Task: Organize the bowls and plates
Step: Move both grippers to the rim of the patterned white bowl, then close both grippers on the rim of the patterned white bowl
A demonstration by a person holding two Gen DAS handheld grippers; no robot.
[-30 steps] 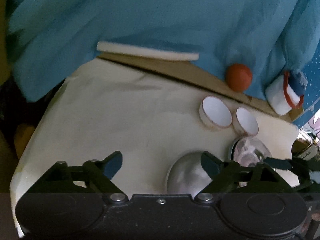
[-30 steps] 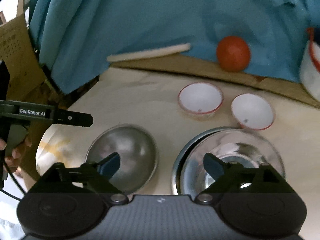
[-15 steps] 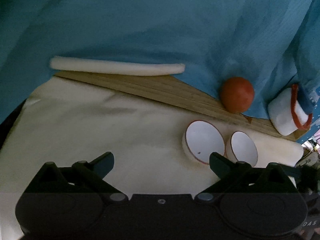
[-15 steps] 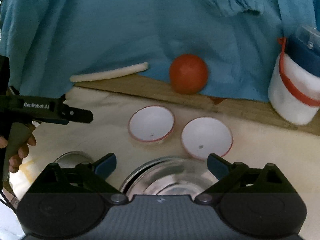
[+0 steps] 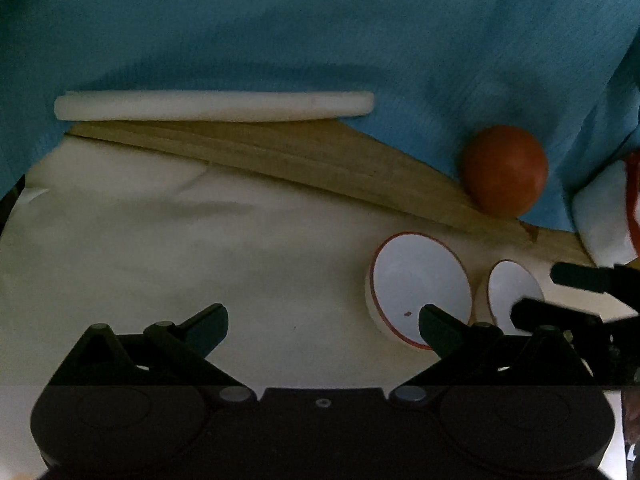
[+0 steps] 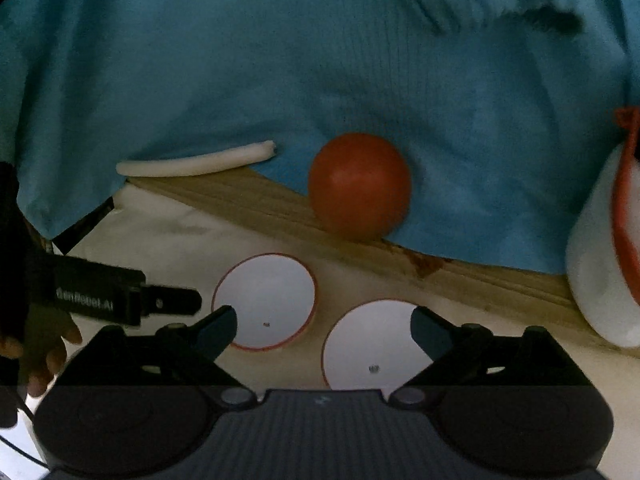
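Bare worktop [image 5: 160,248] open at nine o'clock, two bowls [image 5: 420,288] at three, orange ball [image 5: 505,170] and white container [image 5: 604,212] at two

Steel bowls gone from view; right gripper [image 6: 323,330] closing, empty.

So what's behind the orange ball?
Behind the orange ball hangs blue cloth, draped onto the wooden strip. Whatever lies behind or under the cloth is covered.

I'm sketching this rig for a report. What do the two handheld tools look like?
Both are black, each with two angled fingers tipped with dark blue pads on linkage arms. The right tool has a ribbed grey body; the left tool carries white "GenRobot.AI" lettering on its side. A thin dark cable hangs below the hand.
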